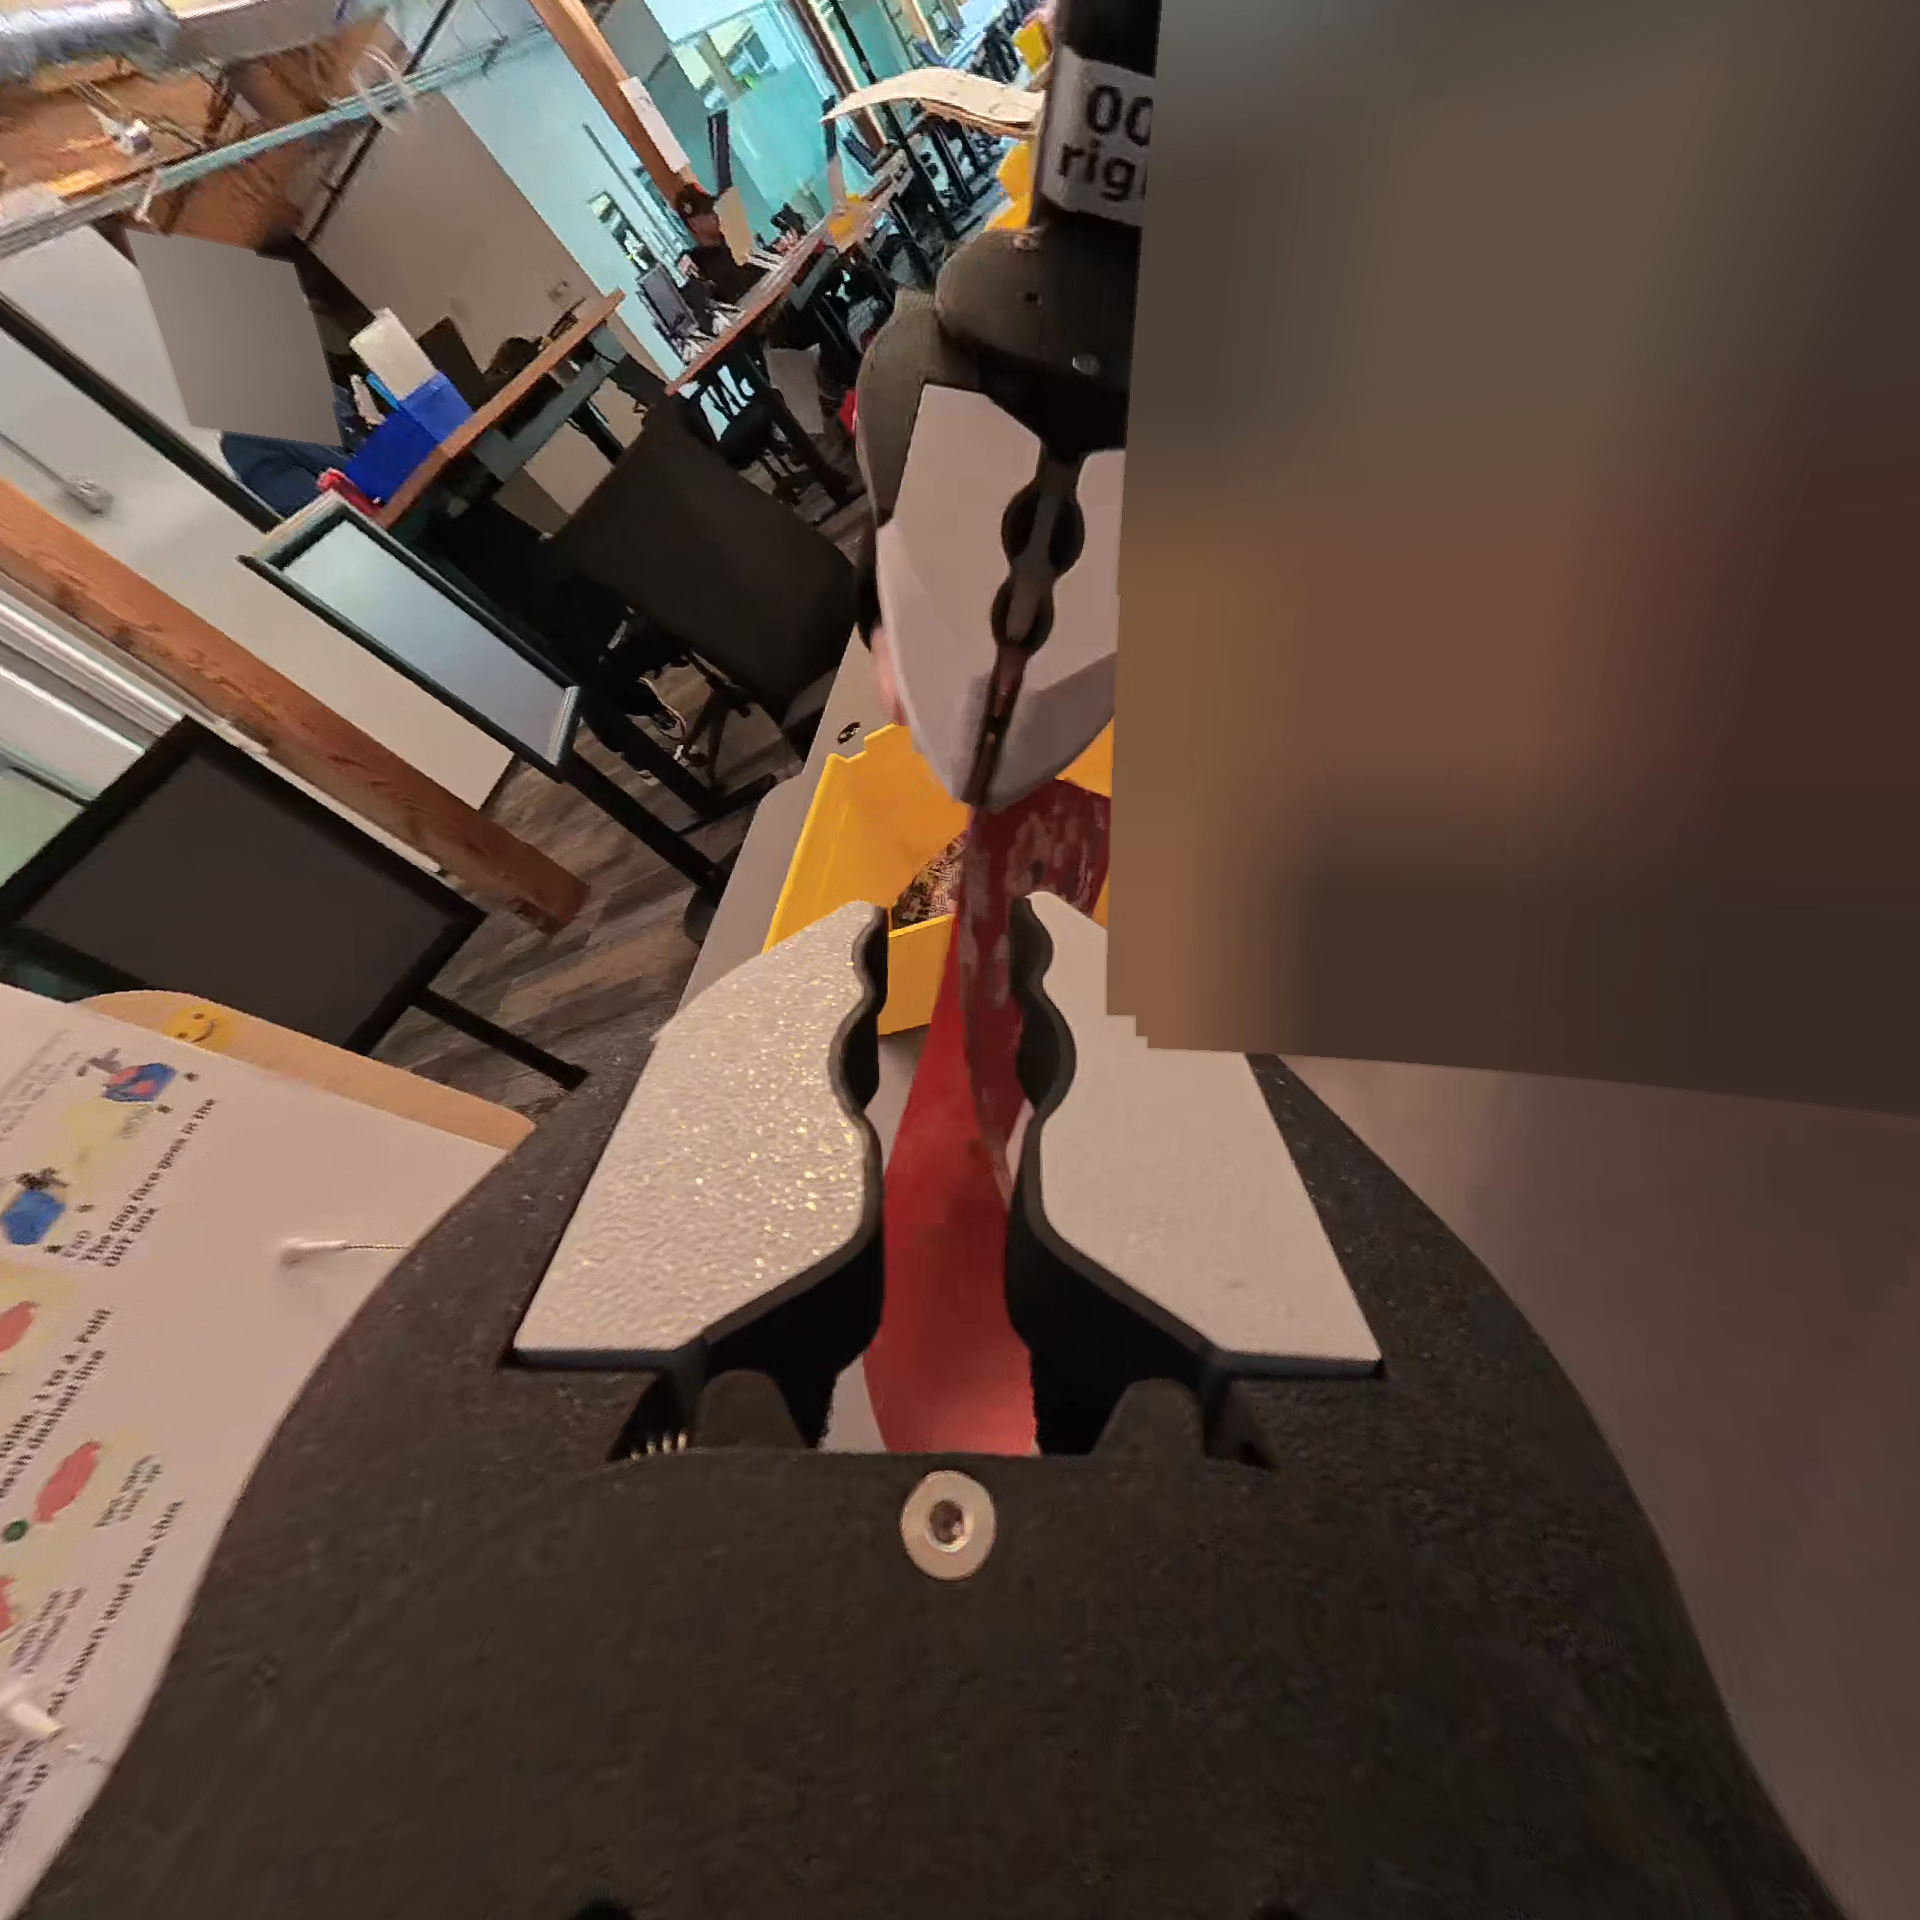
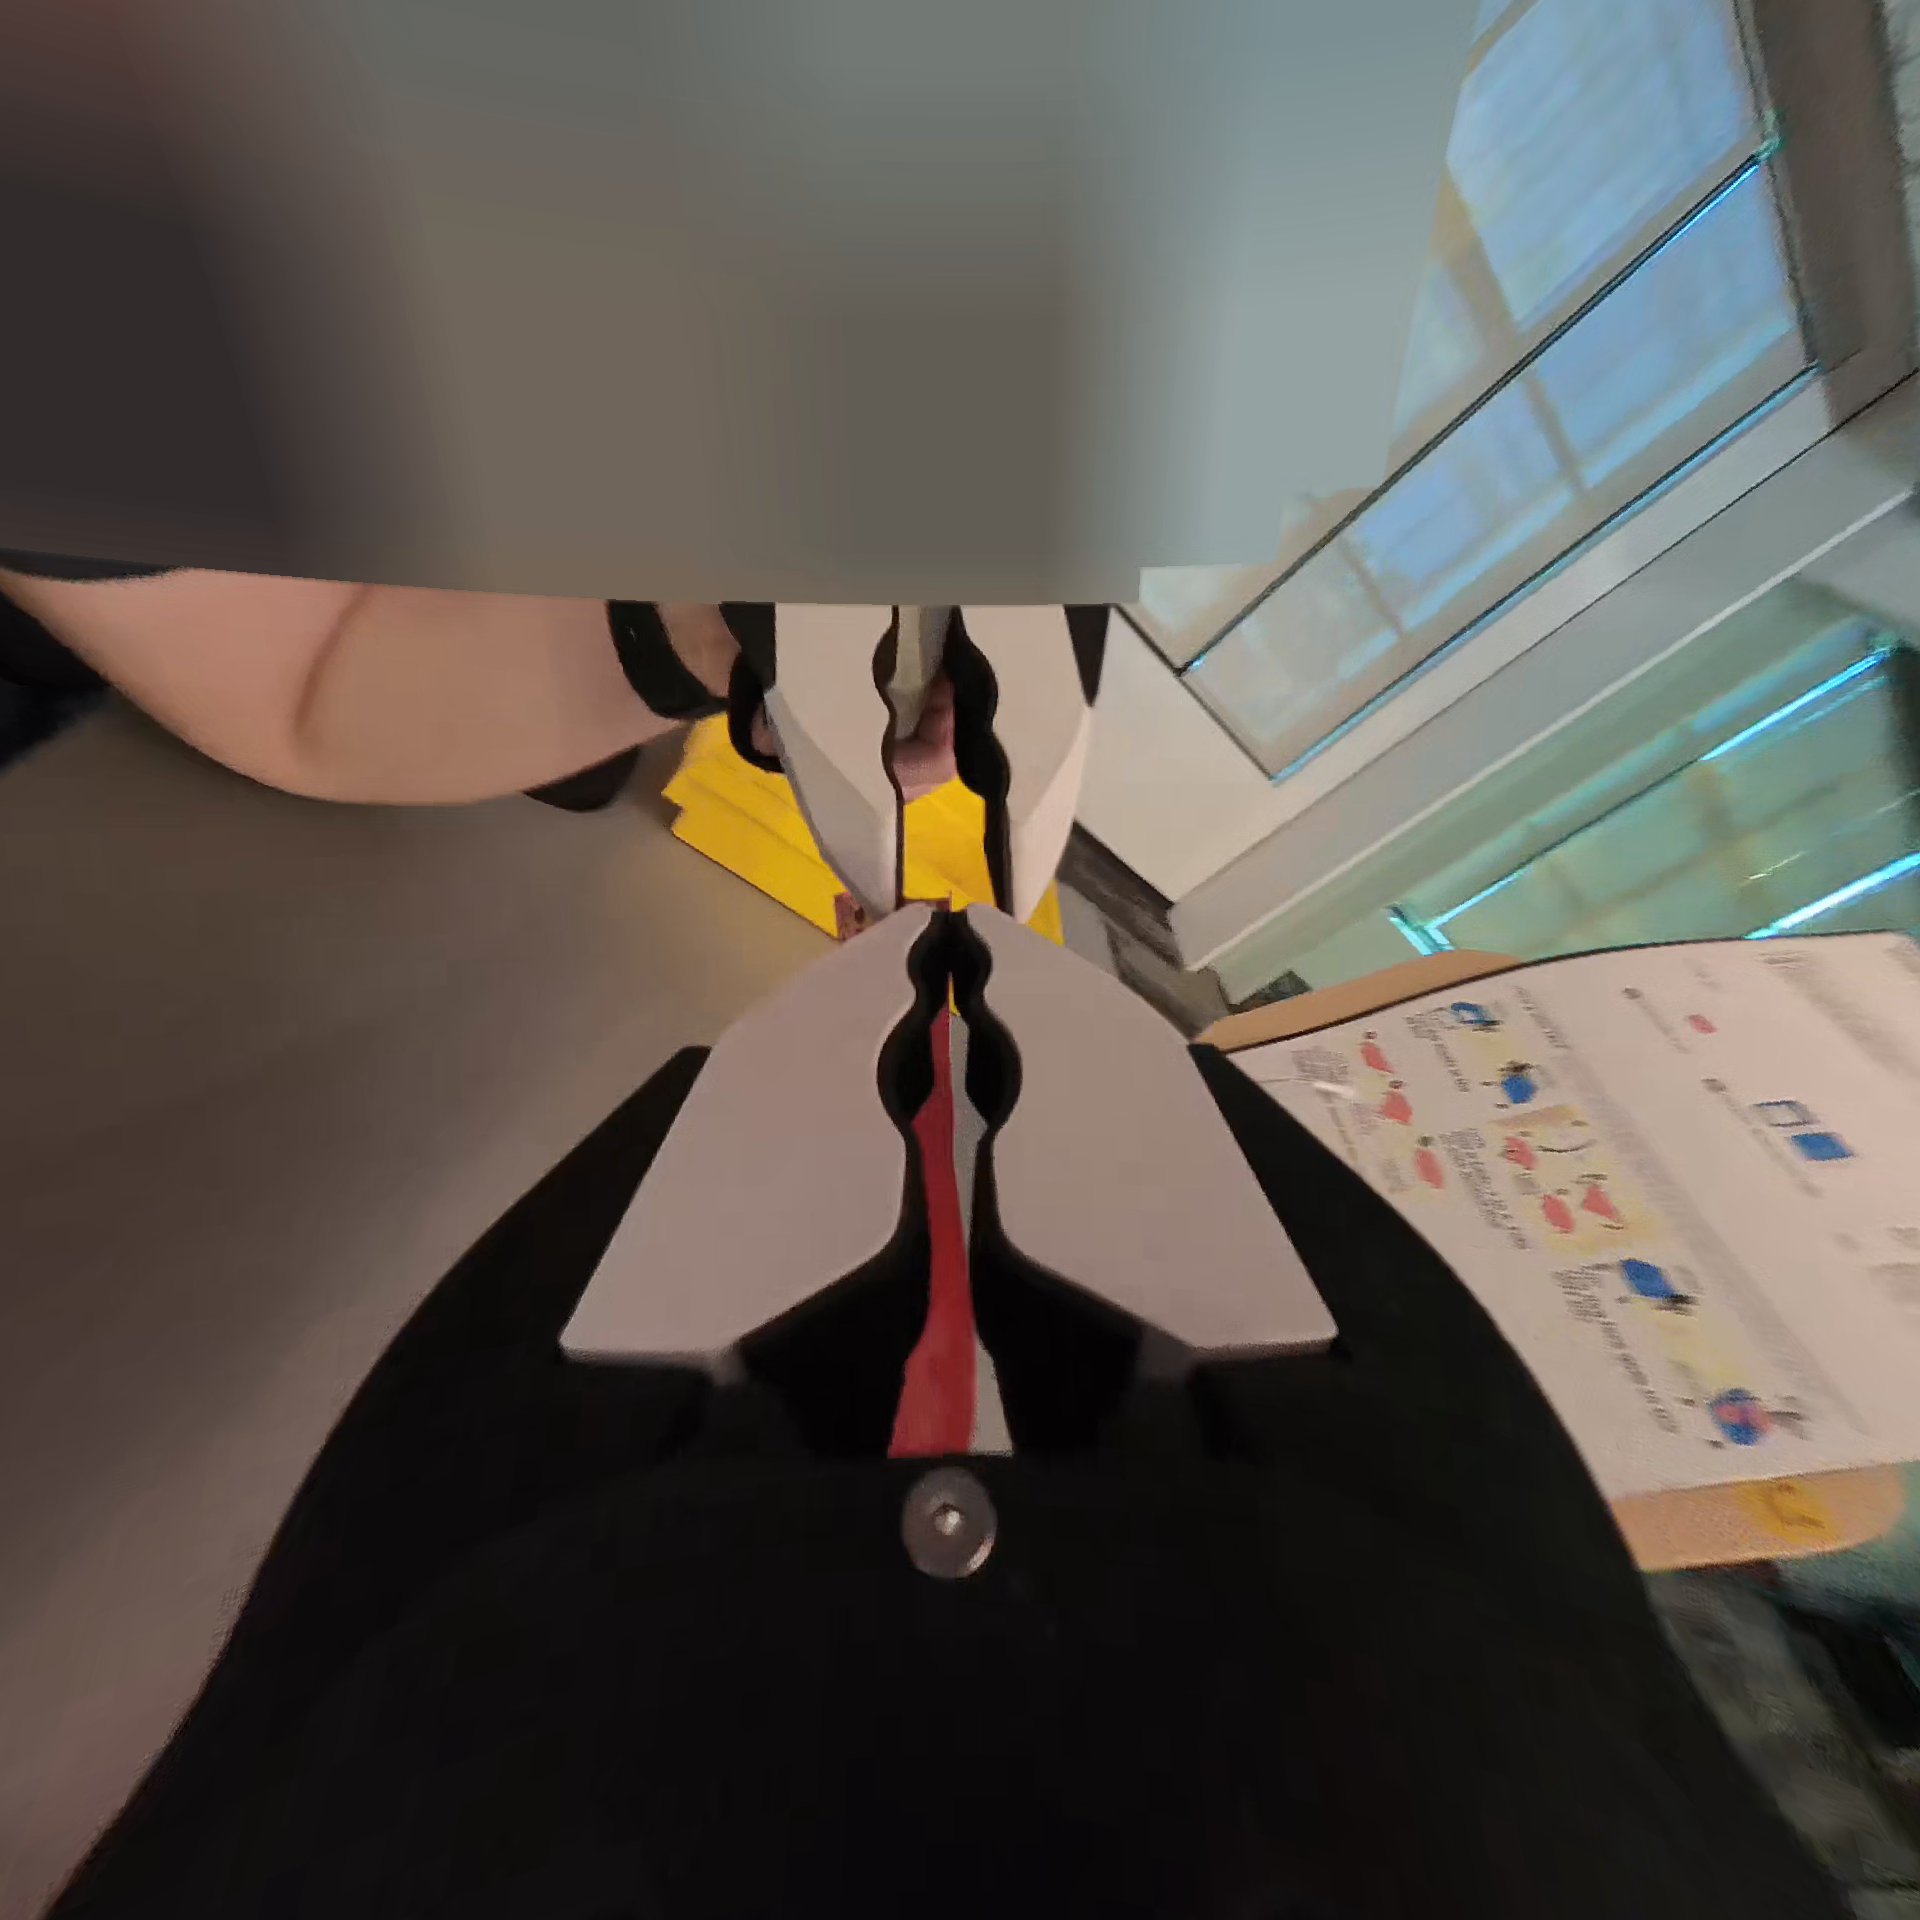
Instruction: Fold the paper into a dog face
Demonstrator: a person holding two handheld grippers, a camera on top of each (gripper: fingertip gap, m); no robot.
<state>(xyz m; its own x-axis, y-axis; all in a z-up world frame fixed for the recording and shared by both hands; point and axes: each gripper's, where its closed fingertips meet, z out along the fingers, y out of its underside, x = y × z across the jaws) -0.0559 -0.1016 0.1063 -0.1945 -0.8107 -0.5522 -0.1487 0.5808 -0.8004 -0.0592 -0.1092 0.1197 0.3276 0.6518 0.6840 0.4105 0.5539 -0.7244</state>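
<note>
Red paper (image 1: 940, 1226) runs edge-on between my left tongs (image 1: 948, 935), slightly parted around it, while my right tongs (image 2: 948, 914) pinch its far end above the yellow bin (image 1: 852, 831).

we see even indoor light, daylight through windows (image 2: 1621, 416), strong fisheye bending at edges, and a motion-blurred instruction sheet (image 2: 1621, 1195).
</note>
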